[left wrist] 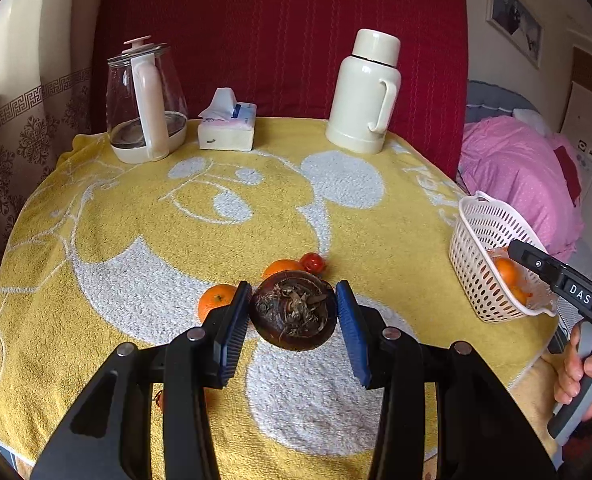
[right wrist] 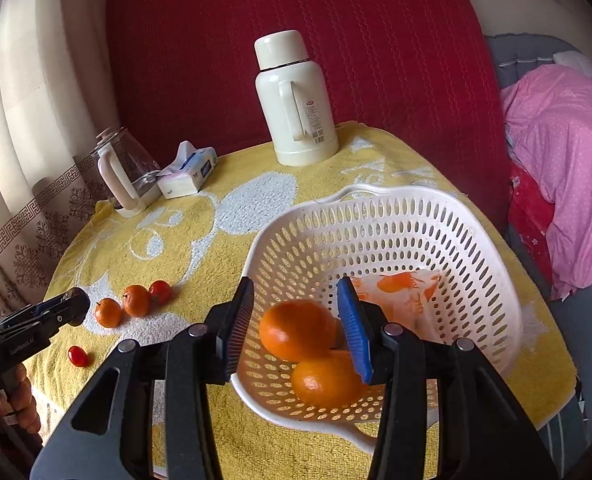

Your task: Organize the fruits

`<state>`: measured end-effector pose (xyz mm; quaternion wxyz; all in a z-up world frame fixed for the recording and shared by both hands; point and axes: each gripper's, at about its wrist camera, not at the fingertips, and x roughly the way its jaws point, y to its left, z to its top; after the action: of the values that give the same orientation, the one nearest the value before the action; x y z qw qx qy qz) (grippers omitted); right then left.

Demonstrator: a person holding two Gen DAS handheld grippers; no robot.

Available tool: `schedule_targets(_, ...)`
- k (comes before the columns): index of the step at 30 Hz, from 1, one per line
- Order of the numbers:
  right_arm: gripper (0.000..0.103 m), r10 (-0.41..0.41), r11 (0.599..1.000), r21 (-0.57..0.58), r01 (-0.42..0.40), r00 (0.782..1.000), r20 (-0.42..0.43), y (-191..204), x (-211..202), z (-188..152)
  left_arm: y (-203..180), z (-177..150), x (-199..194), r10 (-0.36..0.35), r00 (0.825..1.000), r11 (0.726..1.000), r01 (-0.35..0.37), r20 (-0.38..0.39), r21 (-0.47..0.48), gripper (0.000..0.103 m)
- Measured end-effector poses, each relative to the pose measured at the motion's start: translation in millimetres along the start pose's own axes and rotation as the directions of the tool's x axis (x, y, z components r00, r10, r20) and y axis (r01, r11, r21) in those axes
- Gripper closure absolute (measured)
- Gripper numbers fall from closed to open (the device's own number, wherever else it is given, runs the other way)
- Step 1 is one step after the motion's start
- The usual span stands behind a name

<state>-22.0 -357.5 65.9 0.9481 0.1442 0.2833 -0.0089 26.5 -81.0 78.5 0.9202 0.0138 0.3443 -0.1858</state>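
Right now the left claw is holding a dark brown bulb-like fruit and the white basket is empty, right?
Not quite. The left claw does hold the dark brown fruit, but the white basket is not empty: the right wrist view shows two oranges lying in it, along with a piece of orange-printed wrapper.

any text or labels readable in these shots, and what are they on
"DAS": on the right claw's black body, left wrist view.
Left claw body: pale lettering, too blurred to read.
Thermos sticker: print too small to read.
Tissue pack: blue label, unreadable.
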Motion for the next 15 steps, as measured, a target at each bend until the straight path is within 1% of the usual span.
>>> schedule_targets(1,0.056,0.002,1.0,0.004,-0.002,1.0,0.004,-2,-1,0,-3,1,0,-0.003,1.0,1.0,0.003,0.0,0.005,0.059)
schedule_targets(2,0.05,0.001,1.0,0.008,-0.001,1.0,0.011,-4,-2,1,-6,2,0,-0.005,1.0,1.0,0.005,0.001,0.009,0.059)
schedule_targets(9,0.05,-0.04,0.999,0.002,0.04,0.998,0.049,-18,-15,1,-33,7,3,-0.038,0.999,0.998,0.037,-0.001,0.059,0.059)
schedule_targets(12,0.05,-0.062,0.998,-0.007,0.063,0.995,0.075,-24,-24,0,-50,12,6,-0.064,0.998,0.994,0.064,0.0,0.09,0.059)
schedule_targets(15,0.05,-0.078,0.997,-0.001,0.079,0.992,0.094,-30,-30,1,-69,18,9,-0.104,0.995,0.987,0.104,-0.004,0.119,0.059)
